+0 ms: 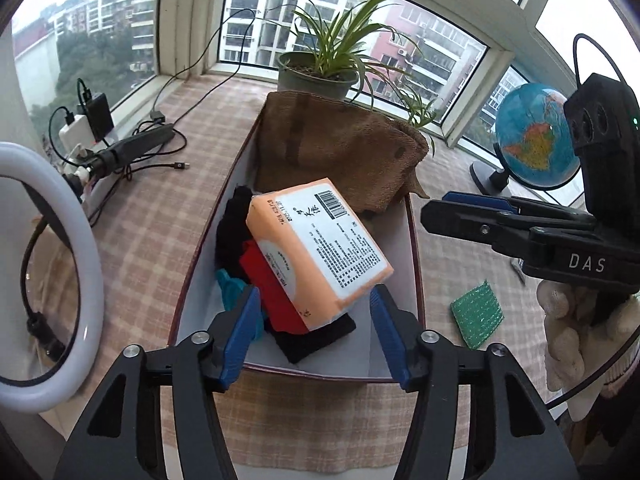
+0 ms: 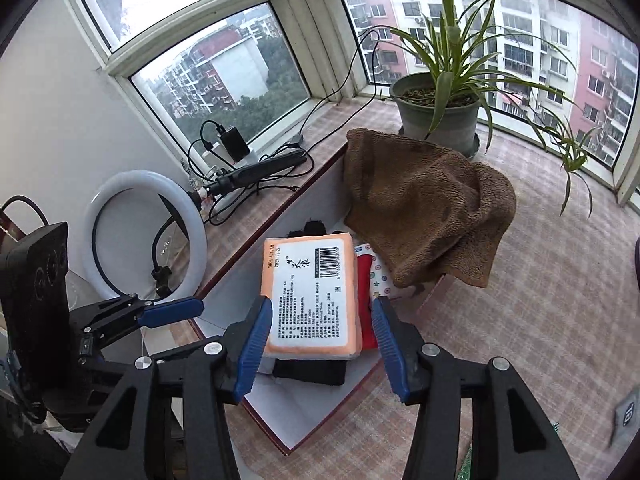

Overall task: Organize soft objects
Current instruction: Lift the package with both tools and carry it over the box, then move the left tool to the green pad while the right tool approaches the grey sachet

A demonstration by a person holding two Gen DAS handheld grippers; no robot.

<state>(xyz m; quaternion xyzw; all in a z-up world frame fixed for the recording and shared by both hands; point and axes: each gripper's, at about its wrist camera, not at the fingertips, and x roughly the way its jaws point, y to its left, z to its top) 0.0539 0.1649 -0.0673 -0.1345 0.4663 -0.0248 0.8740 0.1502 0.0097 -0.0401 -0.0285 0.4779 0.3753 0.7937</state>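
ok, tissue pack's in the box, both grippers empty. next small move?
Probably swing the right gripper toward the green sponge, which lies on the table outside the box. The tissue pack and brown towel already sit in the box, and both grippers are open.

- box (image 1: pixel 414 240) mostly filled: orange tissue pack (image 1: pixel 320 248) on top of red and black cloth, brown towel (image 1: pixel 340 148) heaped over far end
- bare white floor only at near end of box, right of the pack
- right gripper (image 1: pixel 460 204) hovers over box's right wall
- green sponge (image 1: pixel 477 314) on cloth right of box, open surface around it
- plant pot (image 2: pixel 438 114) behind towel
- ring light (image 1: pixel 52 280), cables crowd left side
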